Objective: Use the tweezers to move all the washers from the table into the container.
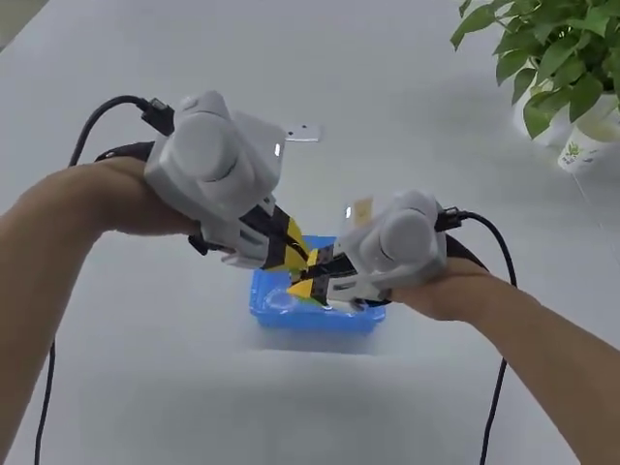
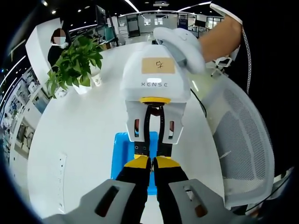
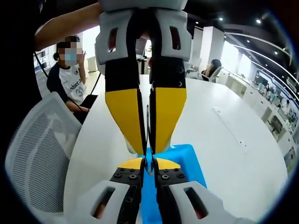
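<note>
**Tips crowded over the box**

Both grippers meet nose to nose above the blue box (image 1: 320, 322), which sits mid-table (image 1: 407, 87) directly under their tips. The left gripper (image 1: 304, 260) has its jaws drawn almost together. The right gripper (image 1: 299, 289) is clenched the same way. In the right gripper view a thin dark sliver runs down the slit between the left gripper's jaws. It is probably the tweezers (image 3: 147, 119), though it is too fine to be sure. Whether any washers lie in the box I cannot tell.

Risks from here:
- The two sets of yellow tips are touching or very near it, so a small twist of either hand could knock one against the other and jar loose whatever is pinched.
- If the grip is being passed across, easing one pair of jaws before the other has bitten would drop the tool into the box or onto the table.
- The box looks light, and a downward nudge on its rim could tip or skate it.

Room is generous. Bare tabletop lies on all sides of the box, and the plant (image 1: 554, 53) stands well apart at the far right. Pulling the hands apart sideways looks safest.
</note>
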{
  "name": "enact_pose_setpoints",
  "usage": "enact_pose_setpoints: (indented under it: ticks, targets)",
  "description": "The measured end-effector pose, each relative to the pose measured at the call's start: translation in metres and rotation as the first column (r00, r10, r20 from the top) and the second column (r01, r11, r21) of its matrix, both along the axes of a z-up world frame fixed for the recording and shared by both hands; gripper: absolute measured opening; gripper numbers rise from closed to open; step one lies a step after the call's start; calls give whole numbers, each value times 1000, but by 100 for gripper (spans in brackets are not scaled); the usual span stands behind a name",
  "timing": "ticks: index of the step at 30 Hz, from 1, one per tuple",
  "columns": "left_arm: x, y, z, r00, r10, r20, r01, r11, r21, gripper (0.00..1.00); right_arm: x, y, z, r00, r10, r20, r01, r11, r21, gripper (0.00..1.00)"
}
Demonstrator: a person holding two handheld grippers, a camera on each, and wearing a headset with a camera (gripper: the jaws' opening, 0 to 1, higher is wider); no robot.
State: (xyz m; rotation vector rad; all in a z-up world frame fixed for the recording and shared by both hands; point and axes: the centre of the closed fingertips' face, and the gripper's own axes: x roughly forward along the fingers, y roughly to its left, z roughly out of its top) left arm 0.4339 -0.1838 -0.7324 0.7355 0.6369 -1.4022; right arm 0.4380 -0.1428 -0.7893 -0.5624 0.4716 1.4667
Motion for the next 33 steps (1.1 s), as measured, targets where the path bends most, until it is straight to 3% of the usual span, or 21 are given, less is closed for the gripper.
enact_pose_setpoints:
  ticks: [15,33]
  targets:
    - [18,0,-32,999,35,-28,-35,999,-7,7,15,-2,-33,998,-5,-58,3,999,-37,10]
    - [25,0,-58,998,44,-52,-44,999,1,7,18,-5,-60,993,17,-116,-26,997,-76,10]
